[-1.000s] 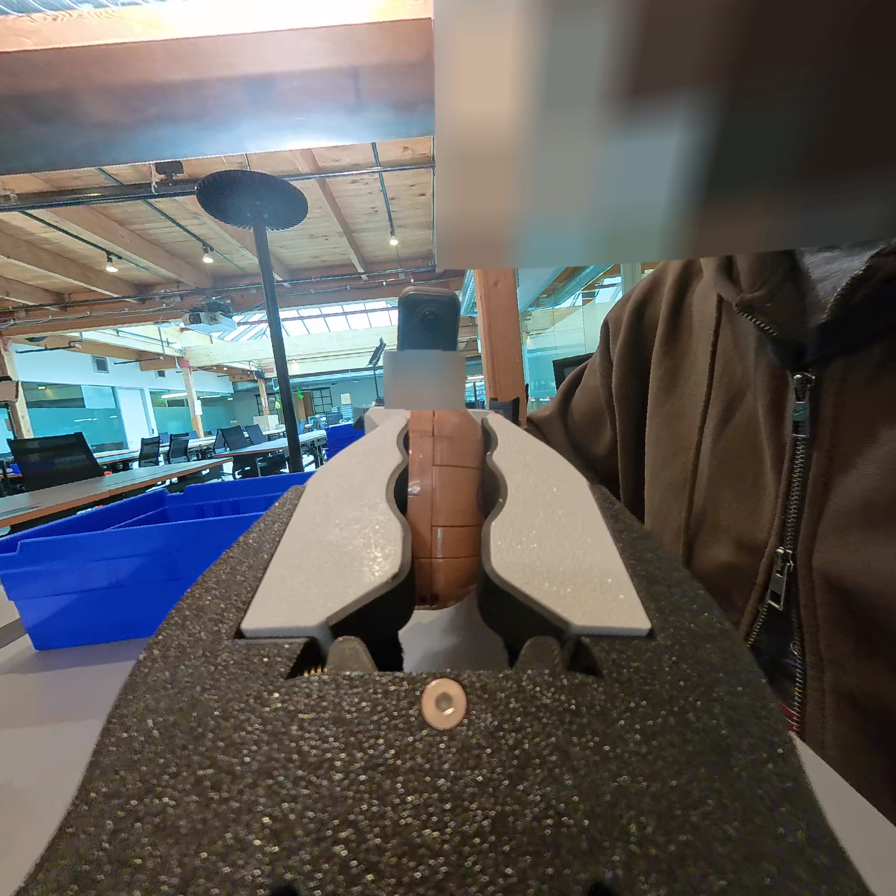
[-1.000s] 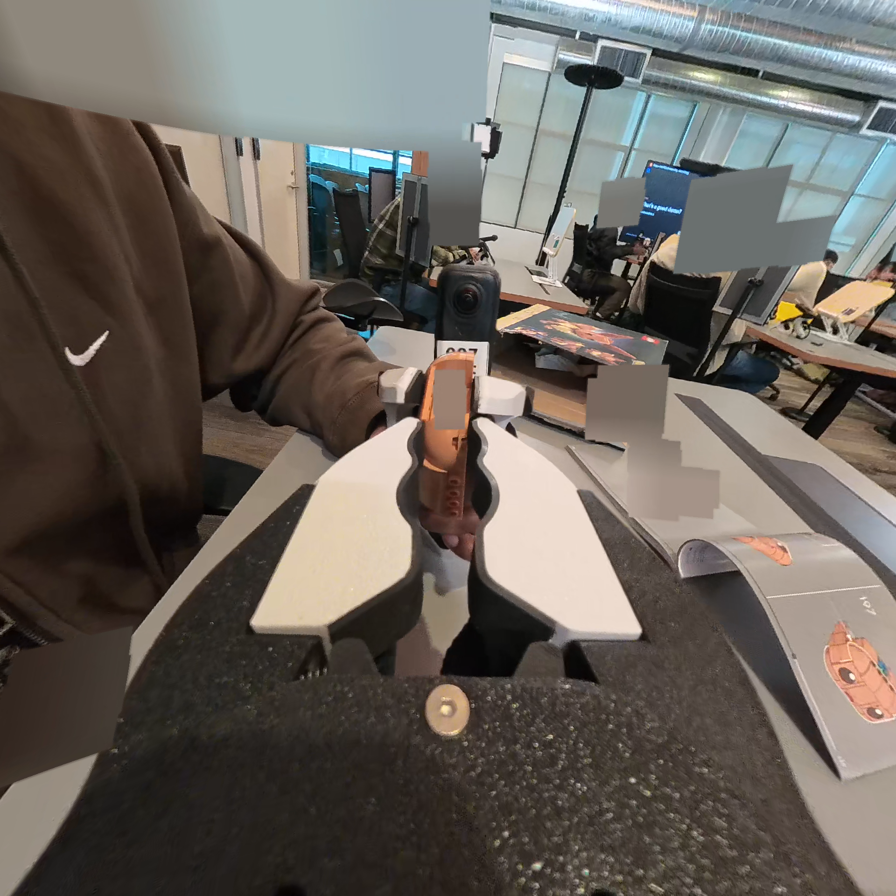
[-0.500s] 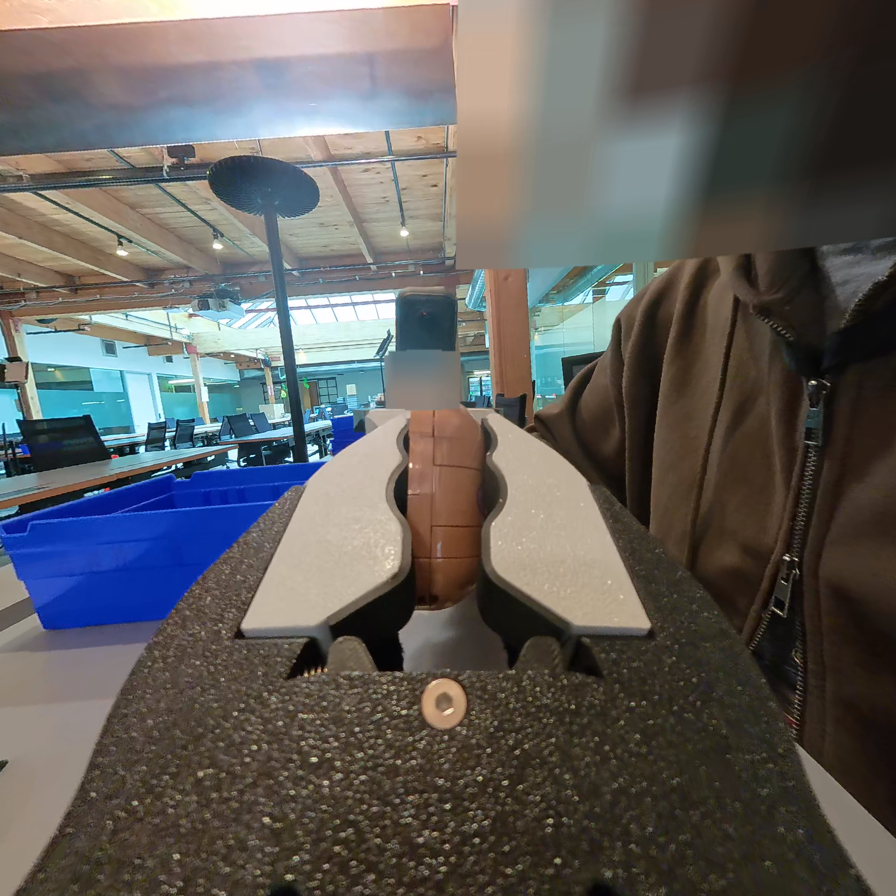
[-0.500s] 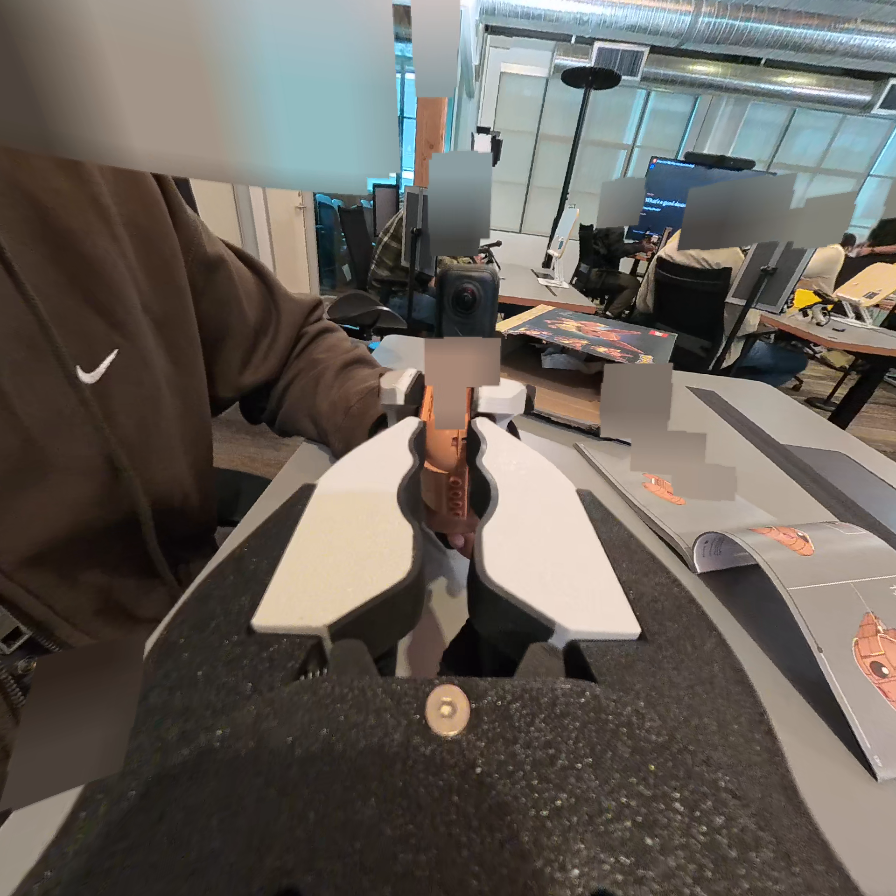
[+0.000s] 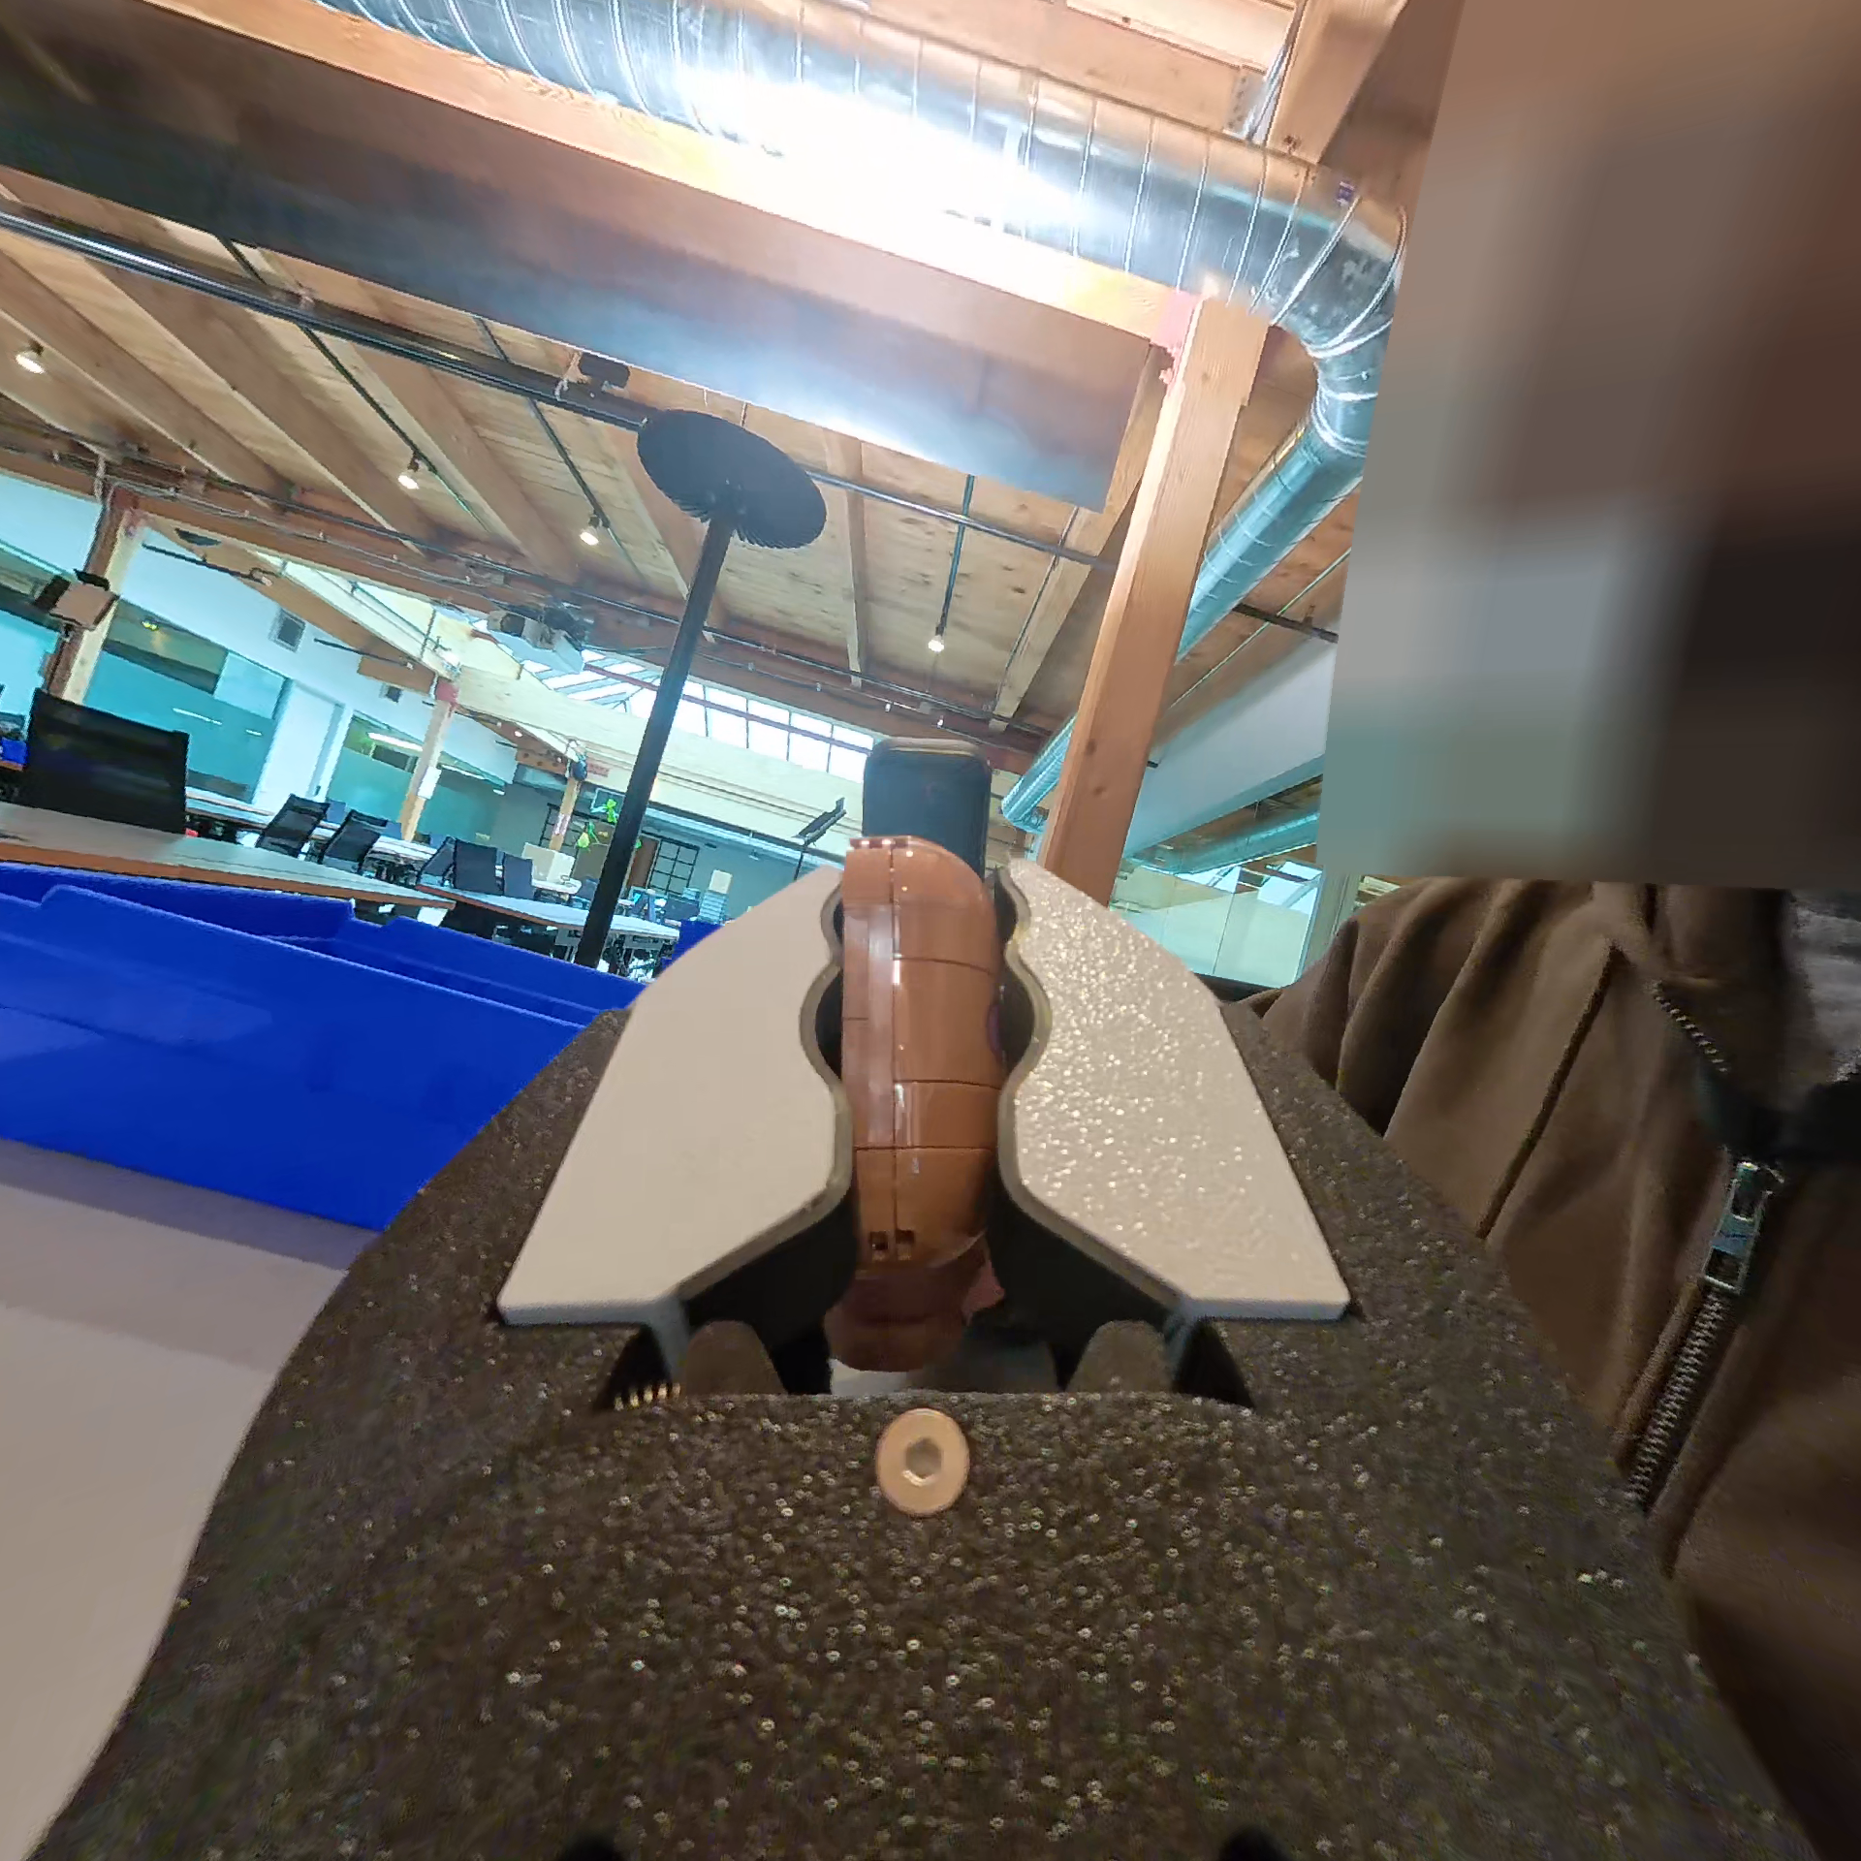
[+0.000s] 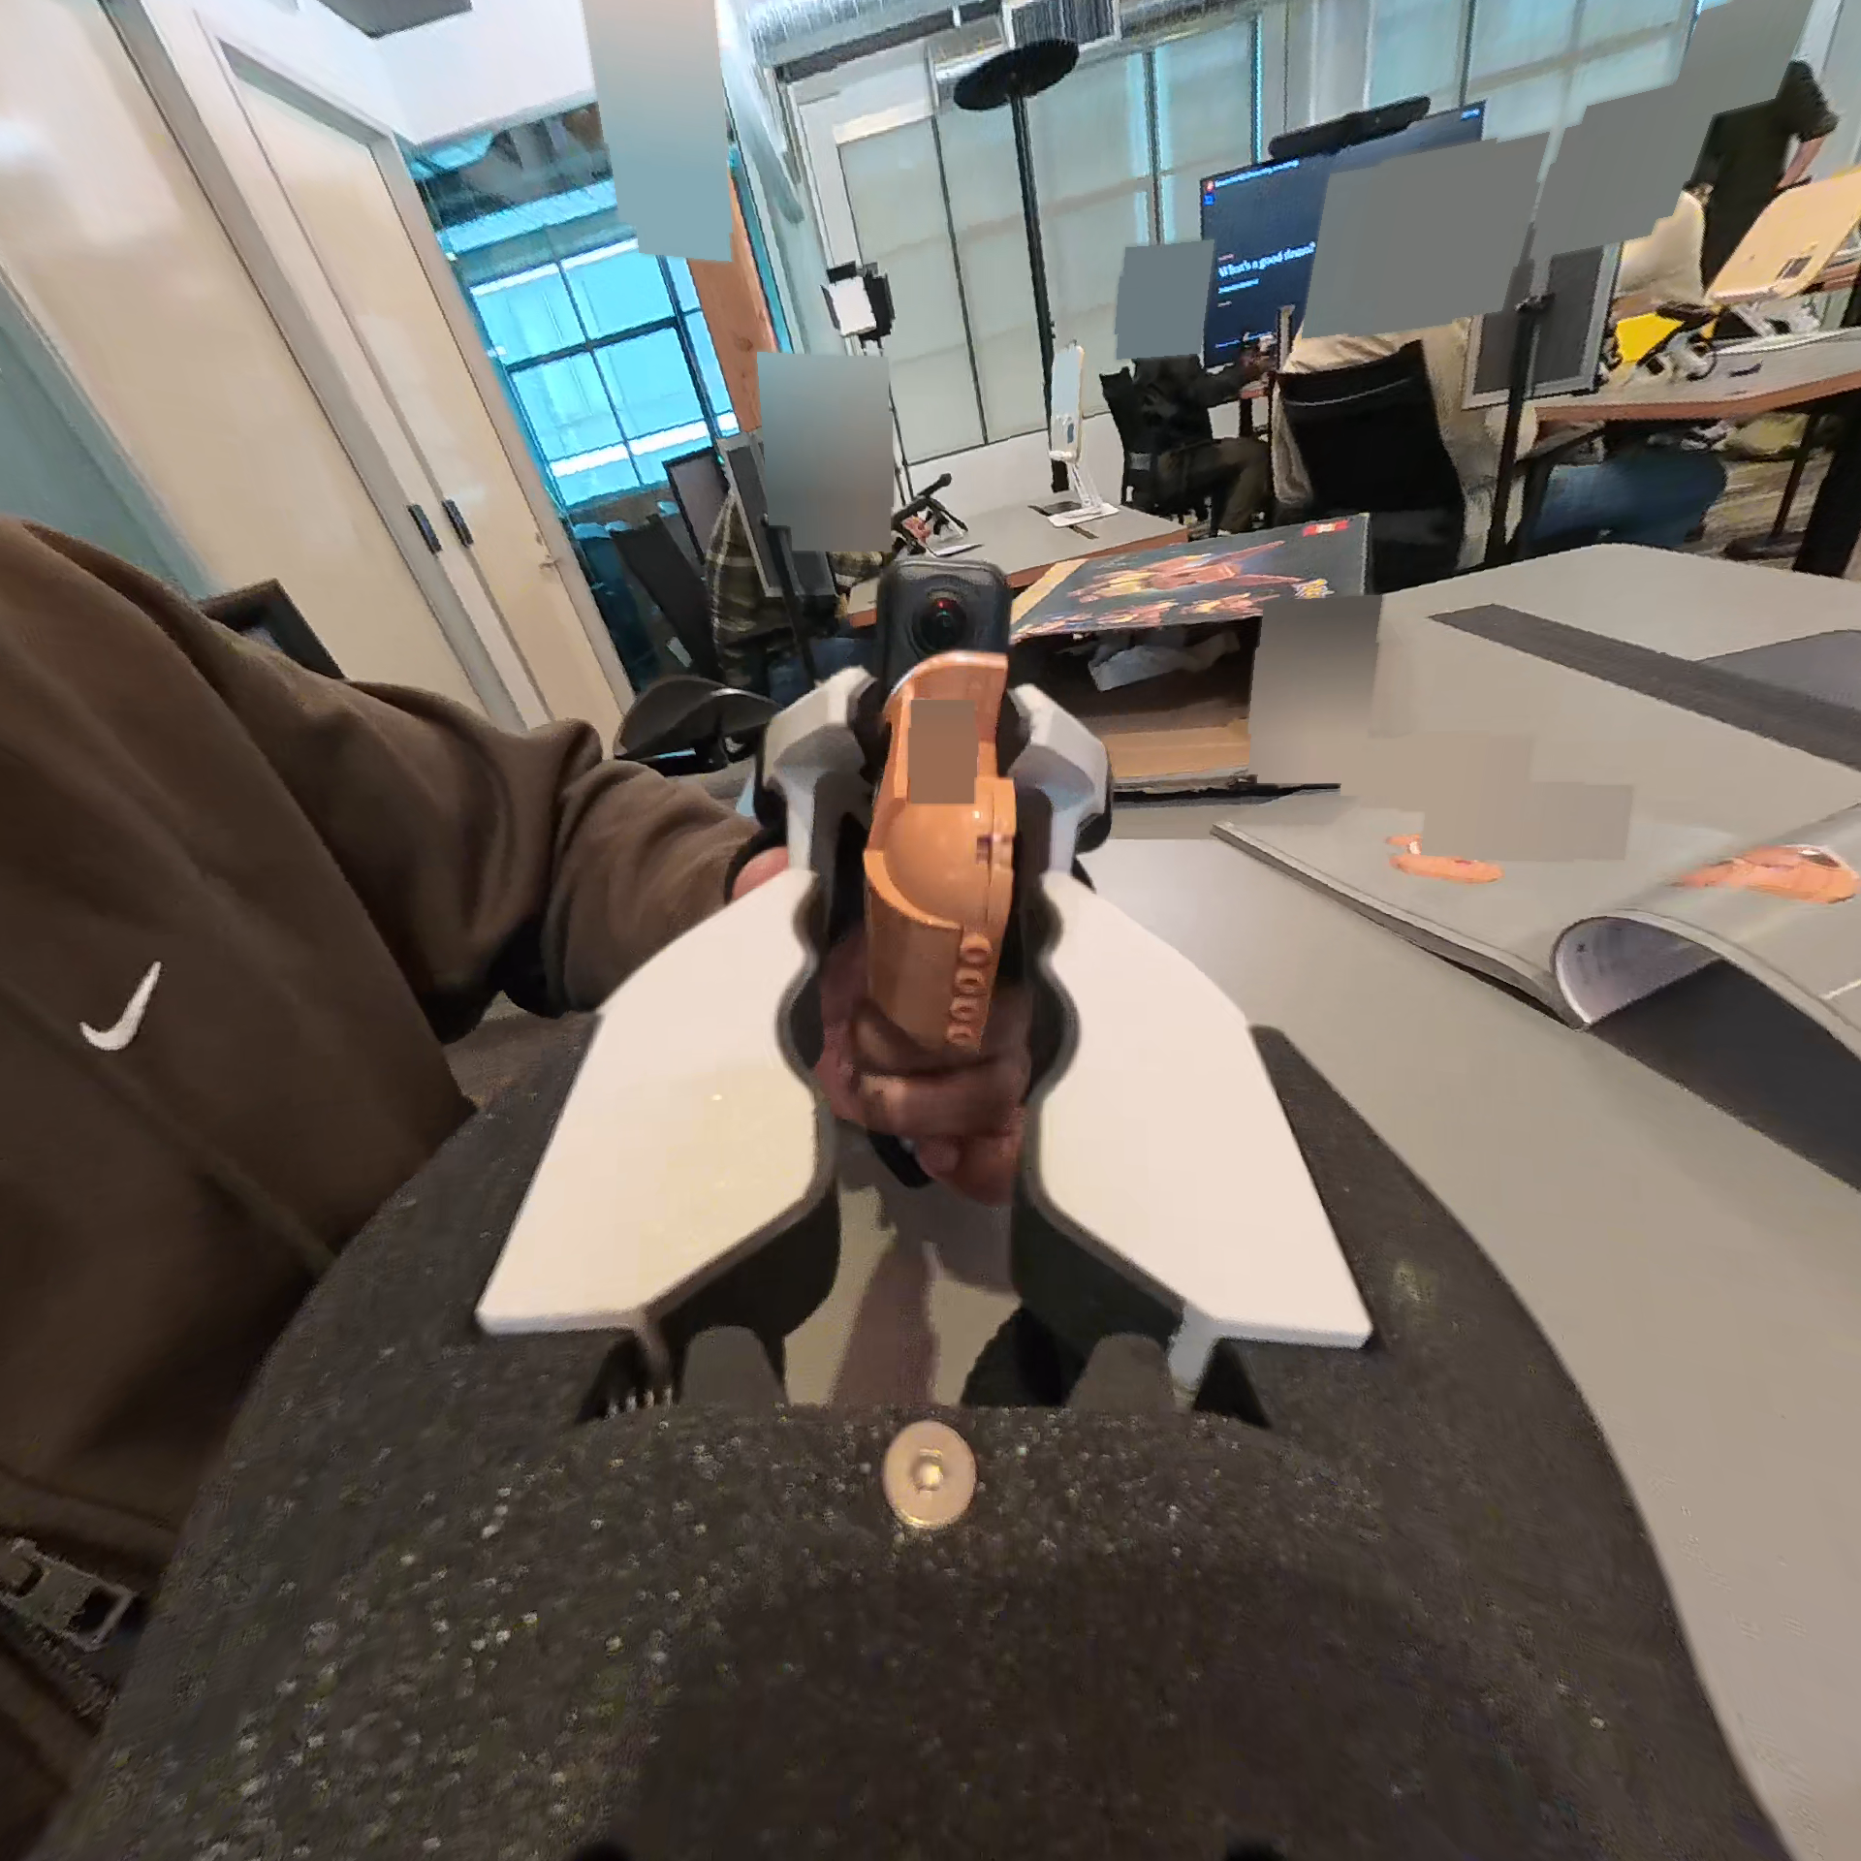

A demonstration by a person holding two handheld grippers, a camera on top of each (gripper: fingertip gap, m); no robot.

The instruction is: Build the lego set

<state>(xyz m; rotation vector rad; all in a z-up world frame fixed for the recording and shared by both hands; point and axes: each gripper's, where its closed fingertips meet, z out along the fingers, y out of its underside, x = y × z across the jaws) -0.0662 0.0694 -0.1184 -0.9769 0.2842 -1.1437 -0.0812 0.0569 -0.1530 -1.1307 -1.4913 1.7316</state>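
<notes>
Since the earlier frames we have tipped both claws upward and drawn them closer together, so the left wrist view now takes in more of the wooden ceiling and less of the table. Our left gripper [image 5: 918, 1017] is clamped narrow on the curved brown lego assembly of smooth rounded bricks [image 5: 921, 1067], which stands upright between its pale grey textured fingers [image 5: 1138, 1098] and pokes out past their tips. Our right gripper [image 6: 932, 967] is closed on the same assembly from the opposite side, where it shows as an orange-brown piece [image 6: 932, 886] with a row of small holes along its edge. Just beyond the right claw's tips we see the left claw's grey fingers and its black camera [image 6: 942, 624] facing us. A hand [image 6: 926, 1098] appears under the assembly, between the right claw's fingers. To the left of the left claw sits a blue plastic bin [image 5: 201, 1037] on the grey table [image 5: 121, 1360]. To the right of the right claw lies an open instruction booklet with curling grey pages [image 6: 1611, 937], and farther off an opened cardboard lego box [image 6: 1188, 645].
</notes>
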